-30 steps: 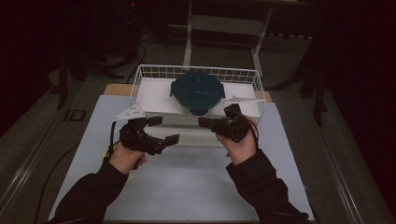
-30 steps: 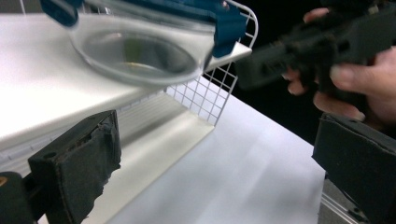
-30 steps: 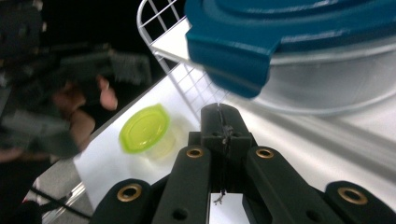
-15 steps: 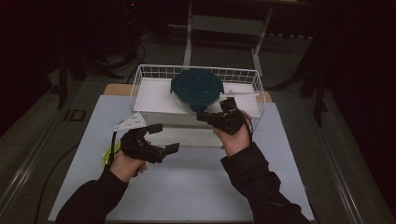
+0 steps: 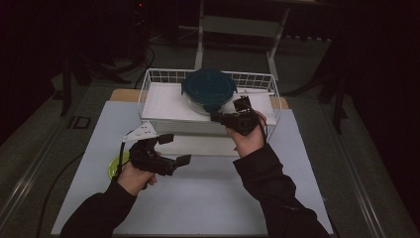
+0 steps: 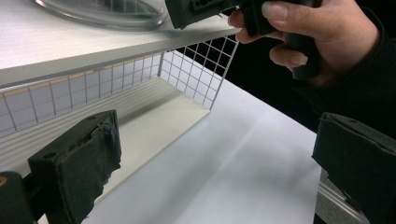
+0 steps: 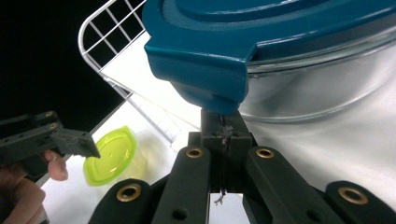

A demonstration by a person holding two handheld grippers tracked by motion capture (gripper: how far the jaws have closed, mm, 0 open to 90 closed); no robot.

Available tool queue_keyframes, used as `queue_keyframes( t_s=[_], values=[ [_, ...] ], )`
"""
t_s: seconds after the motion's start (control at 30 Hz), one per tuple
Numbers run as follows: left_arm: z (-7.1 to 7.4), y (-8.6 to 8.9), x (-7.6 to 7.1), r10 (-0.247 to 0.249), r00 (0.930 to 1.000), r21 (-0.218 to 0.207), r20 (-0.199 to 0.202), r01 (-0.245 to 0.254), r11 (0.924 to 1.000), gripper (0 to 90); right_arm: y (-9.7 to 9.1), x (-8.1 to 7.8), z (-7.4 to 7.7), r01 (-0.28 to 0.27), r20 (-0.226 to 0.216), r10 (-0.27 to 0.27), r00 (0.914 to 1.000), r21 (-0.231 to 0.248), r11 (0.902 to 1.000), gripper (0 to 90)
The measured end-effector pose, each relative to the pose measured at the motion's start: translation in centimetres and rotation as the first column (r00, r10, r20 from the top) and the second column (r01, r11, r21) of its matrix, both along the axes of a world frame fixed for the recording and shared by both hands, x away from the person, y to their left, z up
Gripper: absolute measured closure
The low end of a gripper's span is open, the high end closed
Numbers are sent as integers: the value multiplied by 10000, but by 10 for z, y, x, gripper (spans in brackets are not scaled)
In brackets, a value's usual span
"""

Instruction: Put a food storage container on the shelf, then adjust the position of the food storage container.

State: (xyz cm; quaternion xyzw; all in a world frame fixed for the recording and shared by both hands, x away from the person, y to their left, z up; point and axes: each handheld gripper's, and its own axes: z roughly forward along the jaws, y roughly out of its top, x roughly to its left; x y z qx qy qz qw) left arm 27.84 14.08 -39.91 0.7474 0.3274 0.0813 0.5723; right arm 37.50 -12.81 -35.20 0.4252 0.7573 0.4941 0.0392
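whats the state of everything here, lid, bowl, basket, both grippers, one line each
teal lid: on the glass bowl, its tab just above the right gripper's jaws
glass bowl: upright, covered, on the white board in the basket
wire basket: upright on the table
green lid: flat on the table, on no container
left gripper: jaws open, nothing between them
right gripper: jaws shut, tips under the lid's tab

No legible text, label, brand mark, number or sign appears on any surface. The teal lid [image 7: 261, 42], the glass container [image 7: 322, 79], the wire basket [image 5: 148, 87] and the green lid [image 7: 109, 156] carry no readable markings.
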Motion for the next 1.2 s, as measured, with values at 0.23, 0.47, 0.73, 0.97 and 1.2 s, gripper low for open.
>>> queue_keyframes(
  t_s=[0.23, 0.47, 0.73, 0.97, 1.2],
  values=[
    [0, -1, -2, -27, 9999, 122, 108, 25, 9999, 8, -2, 2, -1, 72, -27, -72, 10000, 6, 10000, 878],
    [-2, 0, -4, 32, 9998, 228, 176, -36, 9997, 8, -9, -15, 2, -289, 538, 271, 9982, 333, 9990, 744],
    [-2, 6, -6, -231, 9997, 247, 23, 230, 9994, 8, -25, -45, -5, -991, 1421, 852, 9862, 934, 9907, 283],
    [-4, 10, -11, -116, 9999, 1027, 114, 104, 9947, 33, -43, -75, -13, -1824, 2104, 1611, 9643, 858, 9795, 153],
    [-4, 26, -22, -170, 9988, 1293, 451, 111, 9915, 143, -62, -99, -25, -1840, 2145, 1608, 9634, 932, 9785, 150]
  ],
)
